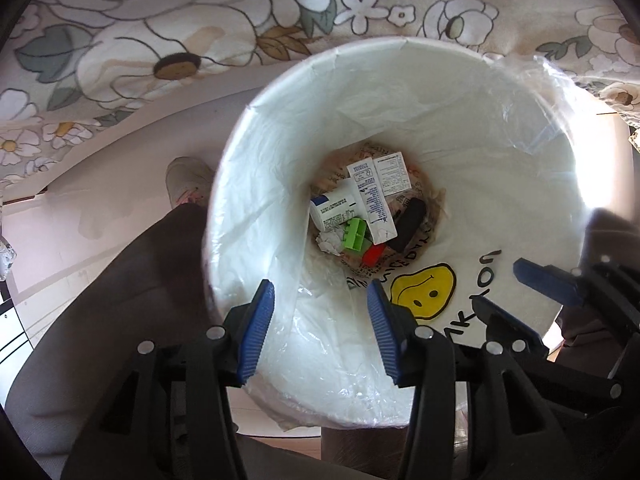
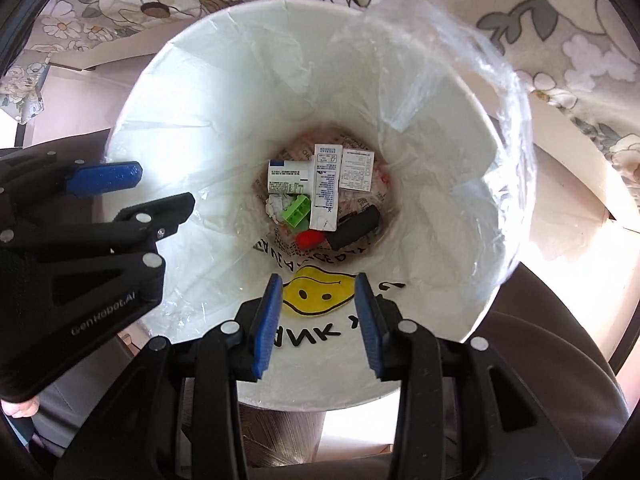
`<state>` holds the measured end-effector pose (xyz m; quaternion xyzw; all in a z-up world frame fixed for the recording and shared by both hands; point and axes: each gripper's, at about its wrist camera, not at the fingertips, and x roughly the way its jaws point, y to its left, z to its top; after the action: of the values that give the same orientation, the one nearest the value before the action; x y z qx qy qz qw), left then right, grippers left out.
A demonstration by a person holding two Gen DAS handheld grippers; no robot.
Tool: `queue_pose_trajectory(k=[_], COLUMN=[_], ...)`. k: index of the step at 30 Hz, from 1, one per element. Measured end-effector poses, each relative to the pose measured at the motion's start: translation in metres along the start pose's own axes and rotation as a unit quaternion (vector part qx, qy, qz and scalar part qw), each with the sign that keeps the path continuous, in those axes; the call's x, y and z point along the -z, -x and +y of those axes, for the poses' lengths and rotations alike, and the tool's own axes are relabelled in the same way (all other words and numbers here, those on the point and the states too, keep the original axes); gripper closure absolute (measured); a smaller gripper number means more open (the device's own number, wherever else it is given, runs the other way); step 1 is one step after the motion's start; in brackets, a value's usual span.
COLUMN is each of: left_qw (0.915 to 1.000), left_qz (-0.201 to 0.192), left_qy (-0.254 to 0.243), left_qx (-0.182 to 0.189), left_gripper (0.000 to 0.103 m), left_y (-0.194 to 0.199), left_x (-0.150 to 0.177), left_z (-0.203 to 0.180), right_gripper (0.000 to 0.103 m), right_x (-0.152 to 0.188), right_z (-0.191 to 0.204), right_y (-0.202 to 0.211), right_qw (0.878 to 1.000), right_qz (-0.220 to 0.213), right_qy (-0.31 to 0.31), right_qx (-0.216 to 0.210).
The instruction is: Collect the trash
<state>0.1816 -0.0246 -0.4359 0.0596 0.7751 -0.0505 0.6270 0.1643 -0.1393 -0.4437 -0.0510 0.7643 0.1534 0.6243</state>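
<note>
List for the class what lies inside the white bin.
Inside the white bin, on its plastic liner: white cartons, a green block, a red piece, a black object and crumpled paper. Anything beneath them is covered.

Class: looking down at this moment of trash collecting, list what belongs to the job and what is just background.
Job: bin with plastic liner; trash at the bottom: white boxes, green block, red piece, black piece, crumpled paper; left gripper and right gripper, both open, empty.

Background: floral cloth, shoe.
</note>
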Motion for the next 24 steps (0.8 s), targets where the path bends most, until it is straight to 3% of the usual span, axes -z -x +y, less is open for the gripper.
queue_pose_trajectory(k=[5,12,18,24], left_qw=[0.9991,0.9914,0.9778,0.9579], left_qz=[-0.043,-0.125,-0.203,-0.282], left_qy=[0.005,-0.02,-0.03,-0.038], left_qx=[0.001,-0.033,-0.045,-0.039], left_gripper=[0.052,0.051,0.044,0.028], left_y=[0.044,0.116,0.187,0.256], left_x=[0.013,0.036,0.064,0.1], left_z=[0.007,0.003,0.001,0.0], right_gripper=[0.064,0.064,0.048,0.033], right_x=[0.011,0.024,0.042,0.07], right_z=[0.005,0.017,0.025,0.029], right_y=[0.038,0.111,0.185,0.262], right_qw=[0.999,0.994,0.98,0.957], right_qz=[-0.035,-0.103,-0.18,-0.265], right_qy=[0.006,0.031,0.054,0.068], right_qx=[0.004,0.032,0.069,0.096])
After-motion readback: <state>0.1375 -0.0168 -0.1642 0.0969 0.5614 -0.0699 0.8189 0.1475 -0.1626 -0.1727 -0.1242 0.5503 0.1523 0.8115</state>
